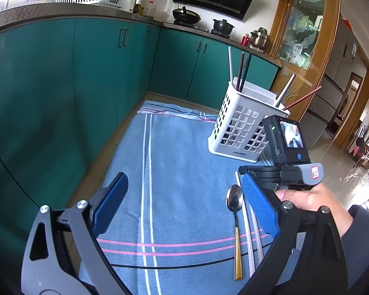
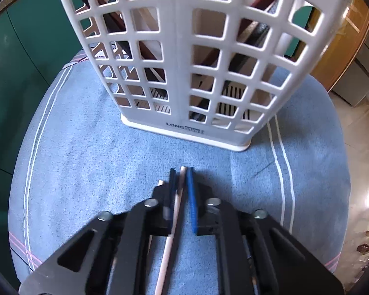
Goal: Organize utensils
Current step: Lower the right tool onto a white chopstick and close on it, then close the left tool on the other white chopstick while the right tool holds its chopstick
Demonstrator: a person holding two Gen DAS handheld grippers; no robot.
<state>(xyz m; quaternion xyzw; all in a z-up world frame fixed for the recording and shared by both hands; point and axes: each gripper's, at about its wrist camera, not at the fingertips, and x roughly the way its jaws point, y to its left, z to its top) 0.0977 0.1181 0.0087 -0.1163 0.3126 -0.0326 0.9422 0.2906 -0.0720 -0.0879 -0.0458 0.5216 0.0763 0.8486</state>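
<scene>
- Right hand-held gripper (image 2: 182, 172): pitched steeply down at the blue cloth (image 2: 110, 159) on the table; jaws drawn narrow, blue pads on either side of a pale chopstick (image 2: 178, 191) that runs back between the fingers toward 6 o'clock. A second pale chopstick tip (image 2: 161, 182) shows just left of the left finger, outside the grip.
- Left hand-held gripper (image 1: 184, 196): tilted moderately downward over the cloth (image 1: 174, 147); jaws wide, nothing between the pads.
- Person's hand (image 1: 305, 196): seen only in the left wrist view, at 4 o'clock, wrapped round the right hand-held gripper's handle, dark sleeve behind.
- White utensil caddy (image 2: 179, 56): upright on the cloth, at 12 o'clock from the right hand-held gripper, near but apart. The right wrist view shows dark and pale sticks through its lattice; the left wrist view (image 1: 243, 123) shows white, dark and reddish chopsticks (image 1: 241, 71) rising from its top.
- Spoon (image 1: 234, 201): left wrist view only; bowl at 12 o'clock, gold handle toward 6 o'clock, flat on the cloth just left of the pale chopsticks (image 1: 248, 233).
- Teal cabinets (image 1: 98, 61): background, 9 to 1 o'clock.
</scene>
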